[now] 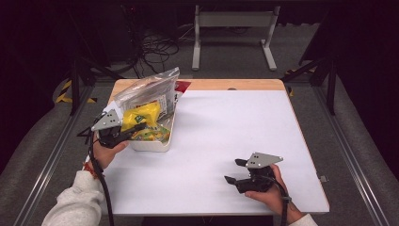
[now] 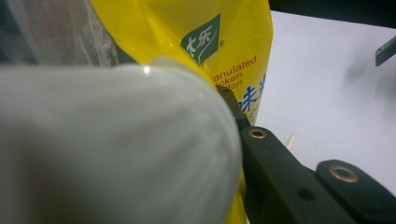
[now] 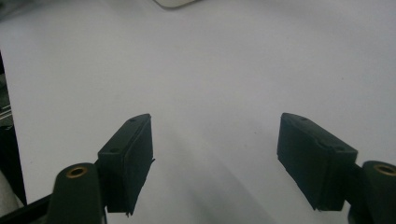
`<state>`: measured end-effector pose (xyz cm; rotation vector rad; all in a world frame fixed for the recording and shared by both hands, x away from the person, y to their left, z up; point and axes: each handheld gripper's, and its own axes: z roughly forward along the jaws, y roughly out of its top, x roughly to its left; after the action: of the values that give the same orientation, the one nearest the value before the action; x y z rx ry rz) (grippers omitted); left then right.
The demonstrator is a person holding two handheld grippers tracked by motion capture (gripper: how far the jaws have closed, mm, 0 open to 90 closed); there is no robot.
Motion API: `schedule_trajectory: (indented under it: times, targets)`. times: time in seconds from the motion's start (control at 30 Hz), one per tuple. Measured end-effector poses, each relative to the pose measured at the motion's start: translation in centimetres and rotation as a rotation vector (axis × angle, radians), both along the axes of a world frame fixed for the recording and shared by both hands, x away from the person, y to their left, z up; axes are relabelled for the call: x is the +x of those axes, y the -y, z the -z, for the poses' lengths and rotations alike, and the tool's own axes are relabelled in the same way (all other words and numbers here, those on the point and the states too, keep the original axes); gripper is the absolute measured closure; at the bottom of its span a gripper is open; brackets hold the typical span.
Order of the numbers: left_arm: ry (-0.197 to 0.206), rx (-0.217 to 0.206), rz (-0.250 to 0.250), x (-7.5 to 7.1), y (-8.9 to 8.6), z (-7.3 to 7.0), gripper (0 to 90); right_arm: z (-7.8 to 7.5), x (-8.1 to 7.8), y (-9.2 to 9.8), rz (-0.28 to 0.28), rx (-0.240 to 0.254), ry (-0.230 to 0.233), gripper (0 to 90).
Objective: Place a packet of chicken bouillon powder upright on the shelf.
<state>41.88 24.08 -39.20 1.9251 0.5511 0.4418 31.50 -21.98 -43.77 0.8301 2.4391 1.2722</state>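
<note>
High view: left gripper (image 1: 126, 134) is clamping a yellow packet (image 1: 140, 117) over the tray (image 1: 150, 146) near the table's (image 1: 226, 136) left edge, seemingly packing; right gripper (image 1: 237, 172) is waiting, jaws wide, empty.

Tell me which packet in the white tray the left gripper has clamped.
The yellow packet with the green logo, clamped by the left gripper; the clear bag behind it stands untouched.

The surface (image 1: 226, 141) was brightly lit against dark surroundings; the left tool view was blurred by close plastic glare.
</note>
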Motion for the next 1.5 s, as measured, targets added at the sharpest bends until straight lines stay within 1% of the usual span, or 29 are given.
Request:
schedule_trajectory:
  times: [0.03,0.13,0.23,0.27,0.33,0.37,0.43,0.6,0.67,0.73,0.83,0.9,0.93,1.0,1.07,1.13,1.17,1.2,1.23,1.27,1.3,1.33,1.37,1.43,1.5]
  targets:
    - [0.004,0.006,0.0,0.0,0.0,0.0,89.8,0.0,0.0,0.0,-0.002,0.002,0.0,27.2]
    - [0.004,-0.001,-0.004,0.1,-0.1,0.2,89.7,0.0,0.1,0.0,0.002,0.002,-0.002,27.1]
    - [0.01,0.01,-0.009,0.1,0.0,0.3,89.6,0.1,0.0,-0.1,-0.002,-0.002,-0.001,27.1]
    - [0.002,0.004,-0.008,0.0,0.0,0.4,89.5,0.1,0.0,-0.2,-0.004,-0.004,0.002,27.1]
    - [0.001,0.0,-0.012,0.0,0.0,0.4,89.4,0.0,-0.1,-0.2,-0.004,-0.008,0.009,27.3]
    - [0.0,0.001,-0.014,0.0,0.0,0.4,89.2,0.0,-0.1,-0.2,-0.002,-0.002,0.021,27.4]
    - [-0.006,-0.011,-0.017,0.0,0.0,0.4,88.7,-0.2,-0.2,-0.1,0.001,0.003,0.03,27.5]
    - [-0.006,-0.02,-0.024,-0.1,-0.2,0.4,86.1,-0.2,-0.2,0.0,0.006,0.004,0.032,27.4]
    - [0.001,-0.006,-0.045,-0.3,-0.1,0.3,82.6,-0.3,-0.2,0.1,0.011,0.007,0.043,27.6]
    - [0.01,0.004,-0.052,-0.6,-0.1,0.2,81.9,-0.5,-0.3,0.2,0.016,0.01,0.059,28.0]
    - [0.016,-0.007,-0.079,-0.8,-0.2,0.2,77.2,-0.7,-0.4,0.4,0.022,0.008,0.079,28.2]
    - [0.029,-0.012,-0.111,-1.1,0.0,0.2,73.1,-0.8,-0.4,0.6,0.029,0.008,0.083,28.6]
    - [0.035,-0.011,-0.122,-1.3,0.0,0.2,71.0,-0.8,-0.4,0.6,0.03,0.01,0.085,28.6]
    - [0.041,-0.007,-0.127,-1.4,0.0,0.1,70.1,-0.9,-0.4,0.7,0.033,0.01,0.087,28.6]
    - [0.042,-0.006,-0.153,-1.6,0.0,0.1,66.2,-1.0,-0.4,0.8,0.033,0.011,0.09,28.6]
    - [0.044,-0.03,-0.162,-1.9,-0.2,0.1,63.6,-1.0,-0.3,0.8,0.036,0.01,0.094,28.6]
    - [0.037,-0.037,-0.165,-2.1,-0.4,0.1,61.7,-1.0,-0.3,0.9,0.036,0.013,0.094,28.9]
    - [0.036,-0.038,-0.163,-2.2,-0.5,0.1,60.3,-1.0,-0.2,0.9,0.036,0.012,0.094,29.3]
    - [0.039,-0.038,-0.172,-2.3,-0.6,0.1,53.9,-1.0,-0.1,0.9,0.038,0.01,0.095,29.3]
    - [0.049,-0.038,-0.195,-2.5,-0.7,0.1,53.9,-1.0,-0.1,0.9,0.038,0.01,0.095,29.3]
    - [0.048,-0.041,-0.206,-2.6,-0.8,0.1,50.1,-1.0,0.0,0.9,0.038,0.009,0.093,29.3]
    - [0.048,-0.045,-0.211,-2.8,-0.9,0.1,48.7,-1.0,0.0,0.9,0.038,0.007,0.093,29.3]
    - [0.052,-0.039,-0.23,-3.0,-1.1,0.1,46.0,-1.0,0.1,0.9,0.038,0.005,0.095,29.1]
    - [0.052,-0.045,-0.24,-3.4,-1.0,0.1,43.8,-1.1,0.2,0.9,0.036,0.008,0.096,29.0]
    - [0.055,-0.038,-0.249,-3.5,-1.0,0.0,40.9,-1.2,0.2,1.0,0.035,0.01,0.101,28.8]
